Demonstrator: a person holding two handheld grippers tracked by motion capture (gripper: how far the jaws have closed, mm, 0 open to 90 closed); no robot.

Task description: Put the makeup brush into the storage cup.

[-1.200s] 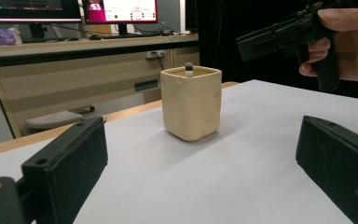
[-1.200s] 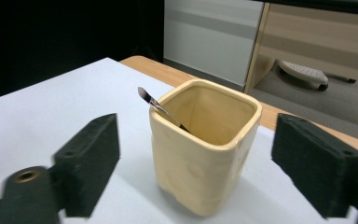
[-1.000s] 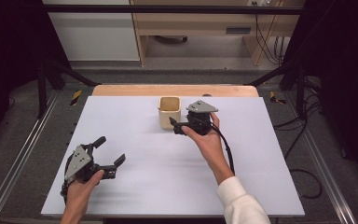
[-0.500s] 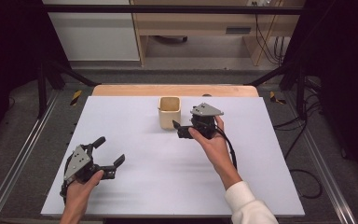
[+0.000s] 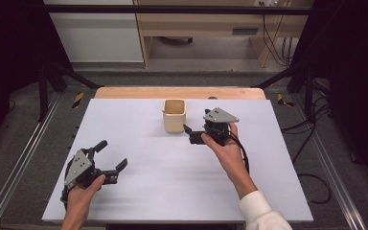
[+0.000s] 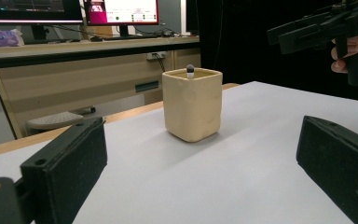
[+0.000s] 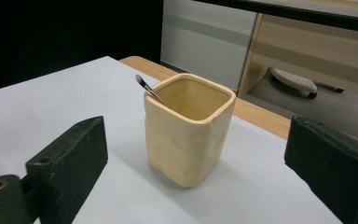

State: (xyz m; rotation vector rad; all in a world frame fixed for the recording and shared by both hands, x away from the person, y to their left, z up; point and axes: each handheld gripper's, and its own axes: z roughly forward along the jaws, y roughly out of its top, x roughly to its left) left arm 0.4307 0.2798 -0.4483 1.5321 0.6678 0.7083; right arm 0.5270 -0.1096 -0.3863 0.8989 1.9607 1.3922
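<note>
Right hand-held gripper (image 5: 193,134) just beside the cream square cup (image 5: 174,116), jaws apart and empty, its own view showing a thin dark-tipped stick (image 7: 148,88) leaning inside, cup upright near the white table's (image 5: 172,187) far edge, left hand-held gripper (image 5: 111,158) well apart from the cup, jaws apart.

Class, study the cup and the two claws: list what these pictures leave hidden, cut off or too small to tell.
1. Thin tool in the cup: right gripper view shows its tip; the cup wall hides the rest.
2. Cup's inside bottom: hidden by its walls in the high view.
3. Right claw: too small in the high view to judge its gap from the cup.
4. Left claw: bottom edge cuts off its body in the left gripper view.
</note>
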